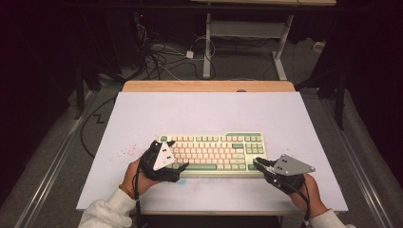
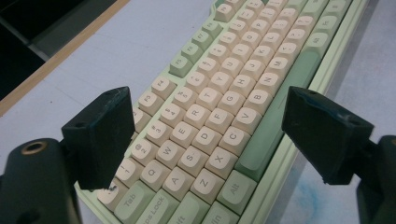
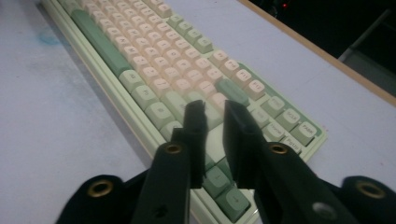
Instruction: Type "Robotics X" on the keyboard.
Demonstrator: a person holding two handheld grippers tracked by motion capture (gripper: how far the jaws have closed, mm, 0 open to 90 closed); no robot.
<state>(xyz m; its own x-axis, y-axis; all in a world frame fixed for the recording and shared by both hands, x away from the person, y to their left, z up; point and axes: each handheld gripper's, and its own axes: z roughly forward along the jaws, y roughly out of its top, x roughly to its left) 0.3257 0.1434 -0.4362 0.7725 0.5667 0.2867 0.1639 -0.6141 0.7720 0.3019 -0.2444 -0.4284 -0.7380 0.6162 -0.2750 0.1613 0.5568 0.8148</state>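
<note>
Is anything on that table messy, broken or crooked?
Mostly tidy. The keyboard lies straight and looks whole. The odd bits are marks on the white table top: faint reddish specks left of the keyboard and a pale blue smudge near its front edge.

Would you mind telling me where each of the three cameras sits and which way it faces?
High view: above the person's side, looking forward and down on the table; forearms, left gripper, right gripper.
Left gripper view: rides that gripper, looking along its wide-open jaws over the keyboard's letter keys.
Right gripper view: rides that gripper, jaws nearly together above the keyboard's near corner.
Shared: all three show the green and cream keyboard on the pale table.
</note>
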